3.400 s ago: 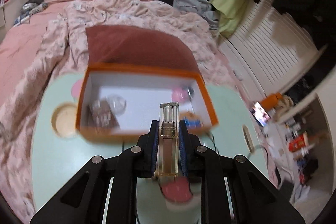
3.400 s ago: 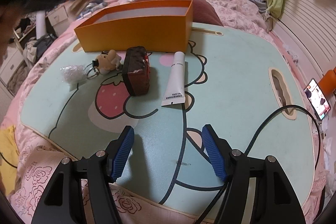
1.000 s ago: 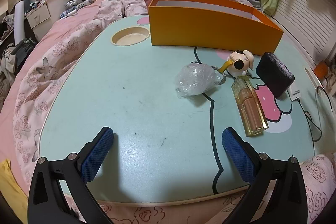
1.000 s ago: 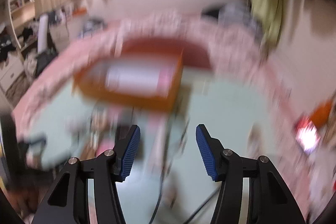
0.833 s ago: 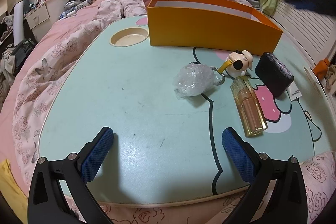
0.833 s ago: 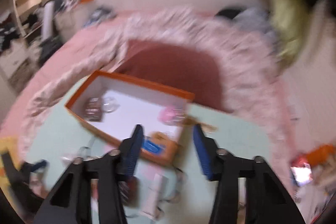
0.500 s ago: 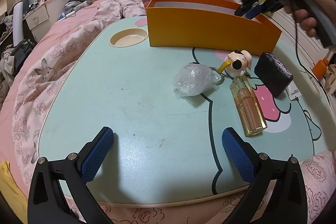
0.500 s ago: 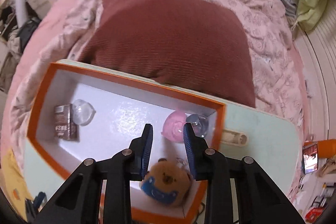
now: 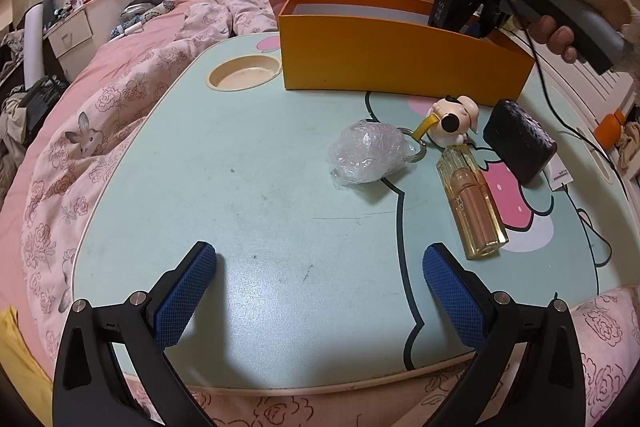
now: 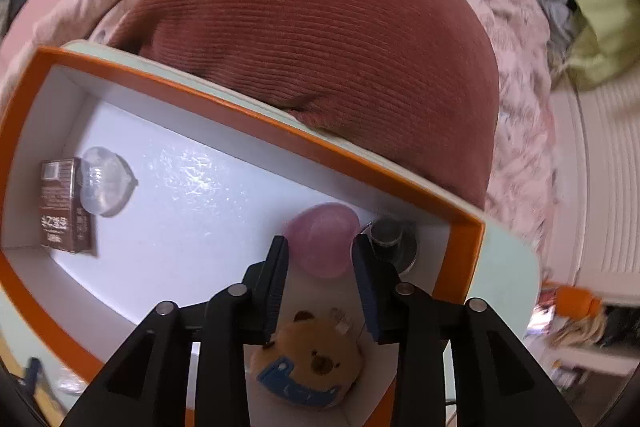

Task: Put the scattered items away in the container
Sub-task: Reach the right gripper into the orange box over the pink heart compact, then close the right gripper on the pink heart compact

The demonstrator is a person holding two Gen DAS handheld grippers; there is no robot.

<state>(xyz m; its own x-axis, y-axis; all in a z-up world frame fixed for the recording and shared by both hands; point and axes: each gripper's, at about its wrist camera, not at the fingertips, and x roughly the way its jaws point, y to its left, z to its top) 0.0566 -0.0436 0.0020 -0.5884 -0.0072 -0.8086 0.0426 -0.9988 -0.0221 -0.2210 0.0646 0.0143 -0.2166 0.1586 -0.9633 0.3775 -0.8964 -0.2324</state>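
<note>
right gripper (image 10: 320, 259) gapes inside orange box (image 10: 256, 115) rim.

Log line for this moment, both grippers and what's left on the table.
left gripper: open, empty, low over mint table | right gripper: open, empty, inside orange cardboard box | left out: crumpled clear plastic wrap, amber glass perfume bottle, dog keychain, dark pouch

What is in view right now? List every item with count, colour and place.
Box: 1, orange, white inside, far side of table.
Table: 1, mint green.
Plastic wrap: 1, clear, mid-table.
Dog keychain: 1, cream, before box.
Perfume bottle: 1, amber, lying flat.
Pouch: 1, black, right of bottle.
Carton: 1, brown, in box.
Clear shell: 1, in box.
Pink ball: 1, in box.
Bear plush: 1, tan-blue, in box.
Left gripper: open, empty.
Right gripper: open, over box.
</note>
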